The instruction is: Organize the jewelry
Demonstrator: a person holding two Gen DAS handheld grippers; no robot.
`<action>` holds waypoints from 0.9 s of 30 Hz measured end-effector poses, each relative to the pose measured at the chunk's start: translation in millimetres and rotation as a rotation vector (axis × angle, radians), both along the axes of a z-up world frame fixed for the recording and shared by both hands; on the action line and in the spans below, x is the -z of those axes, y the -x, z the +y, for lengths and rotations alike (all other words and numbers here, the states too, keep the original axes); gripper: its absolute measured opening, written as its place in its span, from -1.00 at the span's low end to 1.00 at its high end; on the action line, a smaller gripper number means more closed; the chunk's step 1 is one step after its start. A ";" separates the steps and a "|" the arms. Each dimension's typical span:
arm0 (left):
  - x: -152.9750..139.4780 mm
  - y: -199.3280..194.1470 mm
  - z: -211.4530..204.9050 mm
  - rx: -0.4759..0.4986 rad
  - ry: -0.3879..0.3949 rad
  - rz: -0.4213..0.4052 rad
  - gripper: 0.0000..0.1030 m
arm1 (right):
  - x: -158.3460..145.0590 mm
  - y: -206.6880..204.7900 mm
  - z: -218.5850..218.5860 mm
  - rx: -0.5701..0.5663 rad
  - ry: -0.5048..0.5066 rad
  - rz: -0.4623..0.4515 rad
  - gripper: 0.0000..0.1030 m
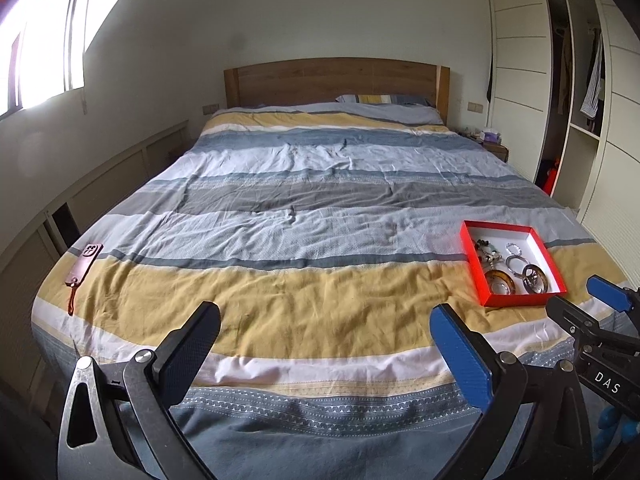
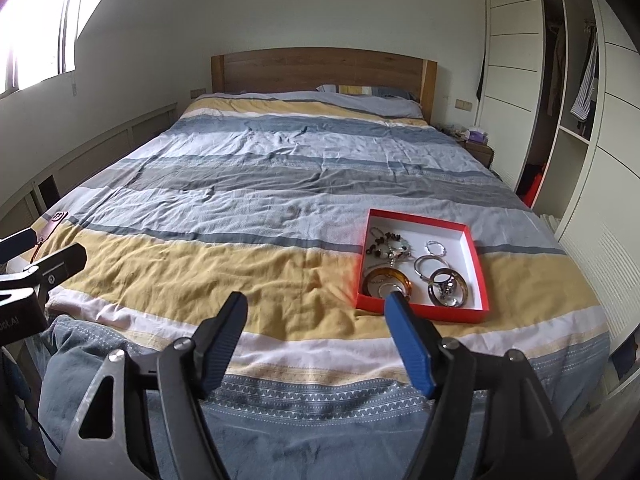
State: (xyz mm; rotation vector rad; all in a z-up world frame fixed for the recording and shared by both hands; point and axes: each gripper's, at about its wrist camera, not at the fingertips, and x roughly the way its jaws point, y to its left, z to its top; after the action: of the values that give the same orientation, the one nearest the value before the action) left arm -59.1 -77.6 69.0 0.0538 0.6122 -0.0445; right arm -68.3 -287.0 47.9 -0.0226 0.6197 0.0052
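Bed [image 1: 304, 208] w/ striped blue, grey and yellow cover fills both views, running ahead of both grippers to a wooden headboard [image 1: 336, 80]. Wardrobe [image 1: 520, 60] far ahead on the right, door open, clothes hanging inside.

Red box [image 2: 420, 307], white inside, lies flat on the cover: ahead and right of the left gripper [image 1: 324, 332], just ahead of the right gripper [image 2: 316, 316], its blue finger overlapping the box's near edge in view.

Both grippers spread wide, nothing between fingers, held over the foot of the bed.

Brown phone case [image 1: 83, 265] w/ strap far left of left gripper, near bed edge.

In box: amber bangle [image 2: 405, 280], dark bangle [image 2: 462, 285], bead bracelets [image 2: 390, 243], silver rings [image 2: 436, 248], all touching or close.
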 end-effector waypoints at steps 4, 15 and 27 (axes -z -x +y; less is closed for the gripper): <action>-4.0 6.6 0.0 -0.001 -0.001 -0.024 0.99 | -3.3 5.8 1.2 0.005 0.002 -0.019 0.36; -5.8 12.8 -5.4 0.023 0.007 -0.064 0.99 | -1.2 5.6 -3.6 0.027 0.003 -0.019 0.36; 17.5 -4.8 -8.5 -0.003 -0.014 -0.004 0.99 | 22.6 -9.7 -7.1 0.047 0.000 0.041 0.36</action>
State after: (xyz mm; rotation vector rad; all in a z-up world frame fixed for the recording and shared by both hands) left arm -54.4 -86.1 51.4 0.0667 0.6086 -0.0371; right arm -58.6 -294.1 25.3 -0.0080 0.6607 -0.0400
